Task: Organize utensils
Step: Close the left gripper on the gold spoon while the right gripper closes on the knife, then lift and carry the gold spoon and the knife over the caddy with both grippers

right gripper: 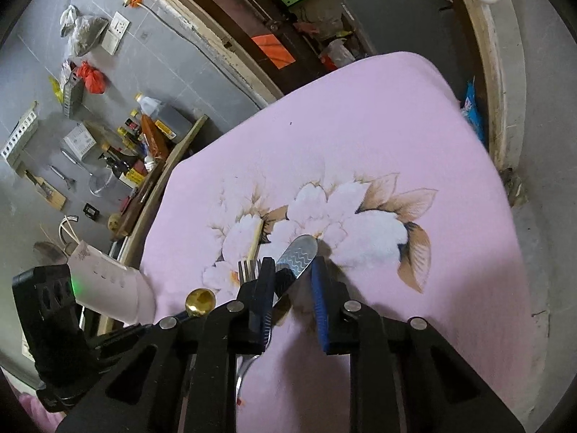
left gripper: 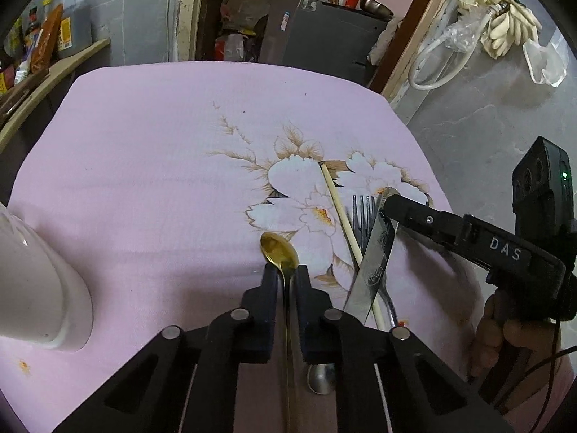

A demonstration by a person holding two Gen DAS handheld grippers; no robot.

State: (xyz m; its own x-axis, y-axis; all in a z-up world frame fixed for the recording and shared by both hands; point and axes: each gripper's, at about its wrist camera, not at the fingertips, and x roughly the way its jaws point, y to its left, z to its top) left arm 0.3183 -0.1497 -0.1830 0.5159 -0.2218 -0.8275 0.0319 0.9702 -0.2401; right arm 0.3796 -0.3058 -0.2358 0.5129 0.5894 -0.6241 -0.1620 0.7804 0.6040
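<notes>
Left wrist view looks down on a table covered by a pink cloth [left gripper: 151, 166] printed with pale flowers. The left gripper [left gripper: 286, 274] has its jaws closed on the thin handle of a gold spoon [left gripper: 279, 250], whose bowl sticks out just past the fingertips and sits low over the cloth. A white cup [left gripper: 39, 288] lies on its side at the left edge of this view. To the right of the spoon lies a small pile of utensils: a pale chopstick [left gripper: 340, 213], a dark fork [left gripper: 362, 216] and a silver knife [left gripper: 377, 256] crossing one another, with a silver spoon [left gripper: 321, 379] partly hidden under the left gripper. The right gripper [left gripper: 387, 200] reaches in from the right, held by a hand [left gripper: 505, 339], its tip at the far end of the knife. From the right wrist view, the right gripper [right gripper: 294, 270] has the knife [right gripper: 299, 252] between its fingers, touching the left finger while a gap remains at the right one, so the jaws are not yet clamped on it. The fork [right gripper: 247, 269] tines and the chopstick [right gripper: 256, 241] show just left of that gripper, and the gold spoon [right gripper: 200, 301] bowl sits further left.
</notes>
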